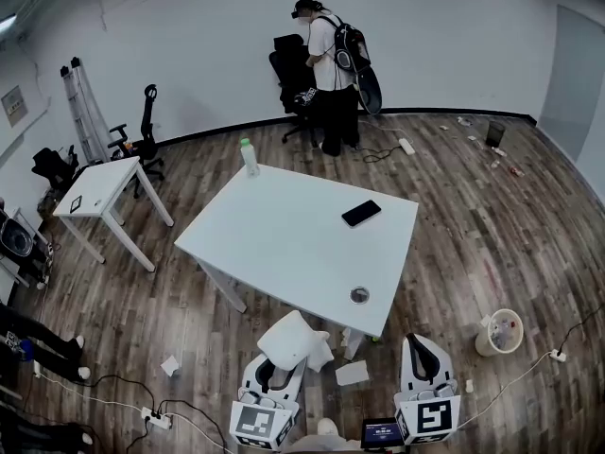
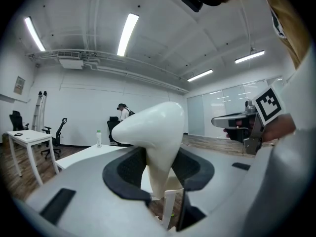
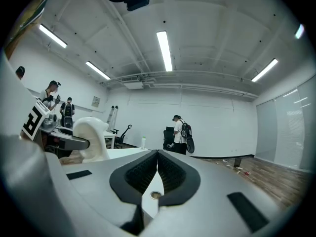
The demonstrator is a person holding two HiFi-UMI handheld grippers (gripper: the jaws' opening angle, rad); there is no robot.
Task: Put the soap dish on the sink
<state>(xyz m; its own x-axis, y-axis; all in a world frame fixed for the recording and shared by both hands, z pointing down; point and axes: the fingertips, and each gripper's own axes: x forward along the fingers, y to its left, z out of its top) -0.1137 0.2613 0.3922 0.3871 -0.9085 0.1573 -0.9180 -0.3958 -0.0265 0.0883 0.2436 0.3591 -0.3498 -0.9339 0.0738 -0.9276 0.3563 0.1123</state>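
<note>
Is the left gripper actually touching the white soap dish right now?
Touching. In the left gripper view, the left gripper has its dark pads pressed against both sides of the soap dish.

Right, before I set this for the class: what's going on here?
A person holds a tool in each hand. The left tool is clamped on a white soap dish, just short of a white table. The right tool is shut and empty. A bottle and a phone sit on the table. No sink is in view, so the dish is not yet placed.
</note>
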